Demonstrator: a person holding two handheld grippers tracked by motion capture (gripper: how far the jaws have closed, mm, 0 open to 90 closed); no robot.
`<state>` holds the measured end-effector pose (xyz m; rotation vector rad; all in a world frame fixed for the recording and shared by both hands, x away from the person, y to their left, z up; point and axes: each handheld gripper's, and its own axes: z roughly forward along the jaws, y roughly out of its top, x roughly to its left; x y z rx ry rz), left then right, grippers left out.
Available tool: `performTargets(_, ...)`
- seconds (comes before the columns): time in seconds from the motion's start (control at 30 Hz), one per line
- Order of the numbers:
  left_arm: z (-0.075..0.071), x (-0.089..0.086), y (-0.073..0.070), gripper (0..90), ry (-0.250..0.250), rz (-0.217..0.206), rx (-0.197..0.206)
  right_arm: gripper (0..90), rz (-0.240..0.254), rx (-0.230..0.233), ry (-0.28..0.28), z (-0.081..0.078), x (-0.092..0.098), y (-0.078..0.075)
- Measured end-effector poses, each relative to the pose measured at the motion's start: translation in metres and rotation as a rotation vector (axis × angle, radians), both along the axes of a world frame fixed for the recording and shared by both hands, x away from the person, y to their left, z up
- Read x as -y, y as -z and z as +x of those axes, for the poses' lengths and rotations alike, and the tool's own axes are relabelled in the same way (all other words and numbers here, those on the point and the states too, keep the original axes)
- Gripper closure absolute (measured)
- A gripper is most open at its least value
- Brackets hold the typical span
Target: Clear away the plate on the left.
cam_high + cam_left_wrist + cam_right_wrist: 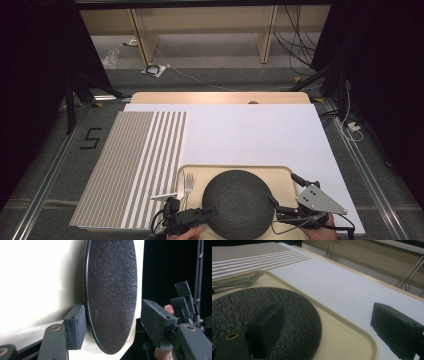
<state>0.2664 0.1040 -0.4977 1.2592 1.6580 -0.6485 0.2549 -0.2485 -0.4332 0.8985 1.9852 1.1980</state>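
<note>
Dark, rough-textured round plate (237, 202) lies flat on a cream tray (280, 172) at the bottom centre of the high view, with a fork (188, 184) beside it at the tray's left edge and a striped placemat (135, 165) further left on the white table cover (255, 132). It looks like stoneware: probably stiff, fairly heavy for its size, and liable to chip if dropped or knocked against the tray. Its grainy surface should give the pads good friction, and the thin rim is the sensible place to pinch.

The left gripper (113, 322) straddles that rim at the plate's lower-left edge; one jaw sits against the plate's side, the other stands clear, so it holds nothing. The right gripper (327, 327) is wide open at the plate's right edge, one jaw above the dark surface, the other off beyond the tray, gripping nothing. A two-sided hold on opposite rims would likely keep it level.
</note>
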Motion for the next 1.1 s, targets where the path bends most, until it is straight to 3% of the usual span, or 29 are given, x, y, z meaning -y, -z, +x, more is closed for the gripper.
performTargets(0.3,0.005,-0.005,-0.009,37.7,0.004,0.100,0.103,13.3,0.002,-0.002,0.000,0.000,0.000,0.000)
performTargets(0.37,0.007,-0.008,-0.011,38.0,-0.007,0.104,0.123,13.3,0.002,-0.001,0.000,0.000,0.000,0.000)
performTargets(0.53,0.010,-0.016,-0.030,37.8,-0.016,0.148,0.249,13.3,0.002,0.000,-0.003,0.000,0.000,0.000)
performTargets(0.83,0.013,-0.024,-0.056,35.7,0.000,0.267,0.494,13.3,0.018,-0.010,-0.007,0.000,0.000,0.000)
performTargets(1.1,0.016,-0.032,-0.068,35.6,0.028,0.315,0.597,13.3,0.031,-0.015,-0.012,0.000,0.001,-0.001)
